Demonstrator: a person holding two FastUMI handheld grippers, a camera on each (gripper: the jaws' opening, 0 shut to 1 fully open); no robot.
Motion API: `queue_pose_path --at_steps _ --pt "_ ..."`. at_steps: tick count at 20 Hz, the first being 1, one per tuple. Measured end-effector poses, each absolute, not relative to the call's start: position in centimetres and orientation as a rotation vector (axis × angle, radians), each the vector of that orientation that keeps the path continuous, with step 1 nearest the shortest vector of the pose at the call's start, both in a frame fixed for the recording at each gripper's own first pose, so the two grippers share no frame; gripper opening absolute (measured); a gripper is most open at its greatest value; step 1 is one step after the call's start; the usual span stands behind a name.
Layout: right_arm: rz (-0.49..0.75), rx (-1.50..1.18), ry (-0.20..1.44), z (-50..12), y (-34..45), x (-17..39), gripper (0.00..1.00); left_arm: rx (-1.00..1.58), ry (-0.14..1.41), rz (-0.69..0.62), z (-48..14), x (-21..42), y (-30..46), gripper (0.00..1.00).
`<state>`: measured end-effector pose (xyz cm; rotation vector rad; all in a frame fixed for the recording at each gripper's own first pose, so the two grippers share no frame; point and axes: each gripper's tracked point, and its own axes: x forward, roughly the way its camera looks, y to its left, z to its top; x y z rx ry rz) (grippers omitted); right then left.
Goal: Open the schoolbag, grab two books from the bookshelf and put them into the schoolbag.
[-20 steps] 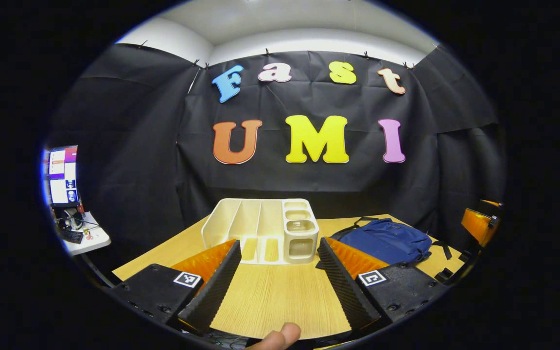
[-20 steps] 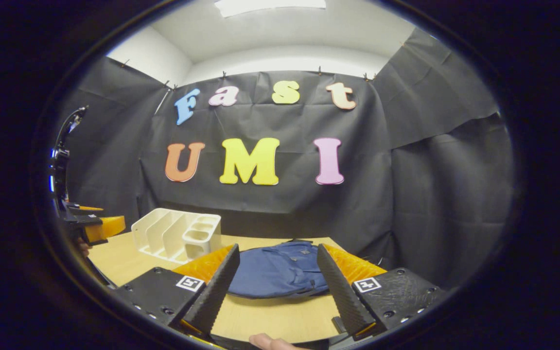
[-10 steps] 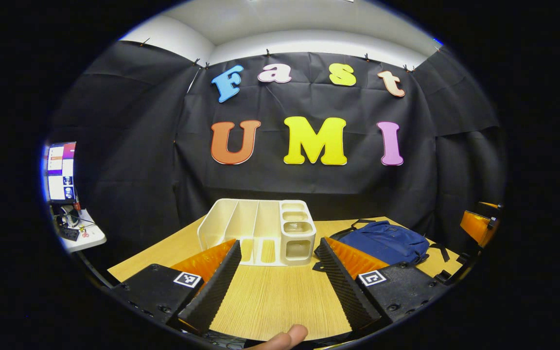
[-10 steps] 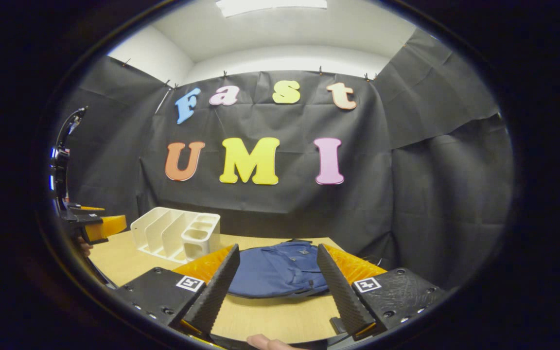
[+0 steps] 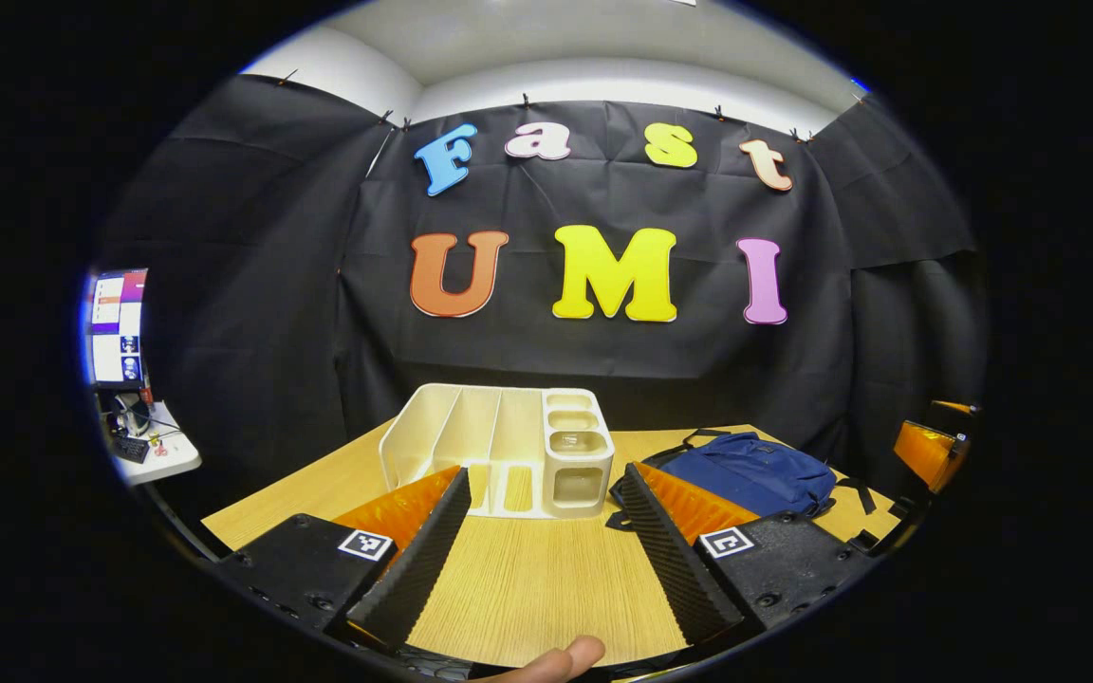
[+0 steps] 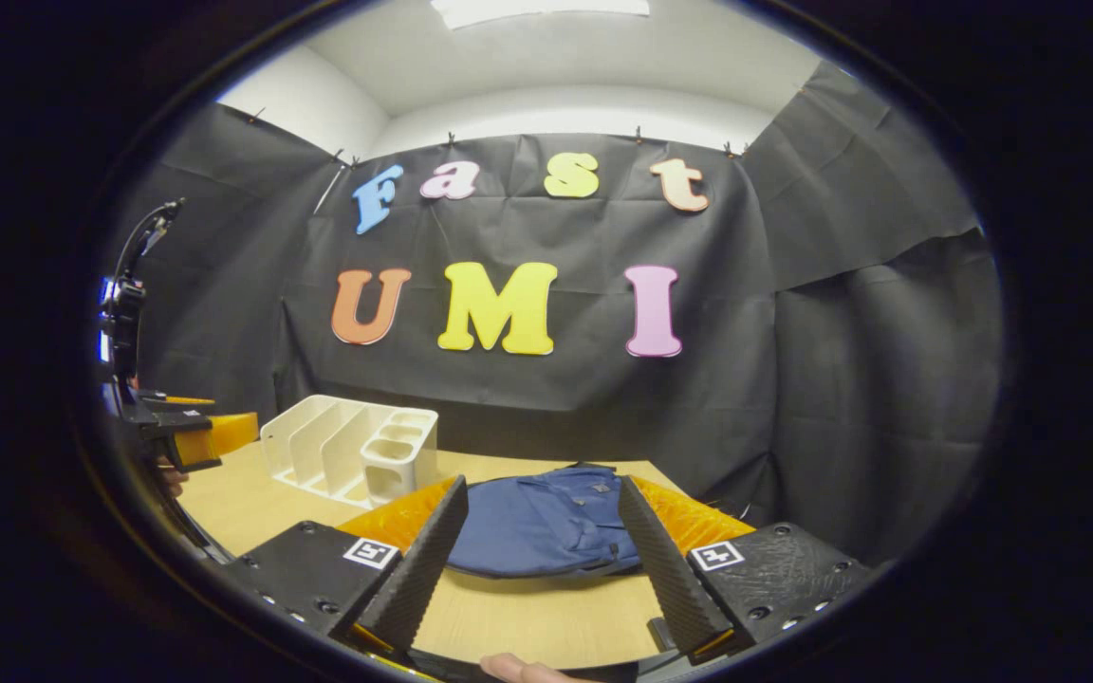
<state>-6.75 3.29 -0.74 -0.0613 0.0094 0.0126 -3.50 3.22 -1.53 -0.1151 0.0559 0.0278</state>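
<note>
A white bookshelf (image 5: 499,446) with upright dividers stands at the back of the wooden table (image 5: 546,579); its slots look empty. To its right a blue schoolbag (image 5: 755,470) lies flat and zipped. My left gripper (image 5: 545,474) hovers open over the table, short of the bookshelf, holding nothing. In the right gripper view the schoolbag (image 6: 546,522) lies just beyond my open right gripper (image 6: 541,484), and the bookshelf (image 6: 347,455) stands to its left. The left gripper (image 6: 195,436) shows at that view's left edge, and the right gripper (image 5: 926,451) at the right edge of the left gripper view.
Past the table's left side stand a lit monitor (image 5: 115,327) and a small white side table (image 5: 153,455) with clutter. Black cloth walls close the booth behind and to the right. A person's fingertip (image 5: 556,655) shows at the bottom edge.
Both views have drifted only slightly. The bookshelf sits a little higher and further left in the left gripper view. Both grippers stay open and empty.
</note>
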Motion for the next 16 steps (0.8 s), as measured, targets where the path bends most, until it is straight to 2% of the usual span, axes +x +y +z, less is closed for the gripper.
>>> queue_pose_path --at_steps 9,15,16 --pt "0.017 -0.061 0.031 -1.56 3.10 -6.54 0.96 -0.102 0.050 0.029 -1.55 -3.37 2.82 1.00" --pt "0.023 -0.073 0.020 -1.56 3.05 -6.58 0.98 -0.091 0.046 0.040 -1.64 -3.33 3.02 1.00" --pt "0.026 -0.072 0.021 -1.61 3.12 -6.61 0.93 -0.090 0.045 0.041 -1.59 -3.37 2.97 1.00"
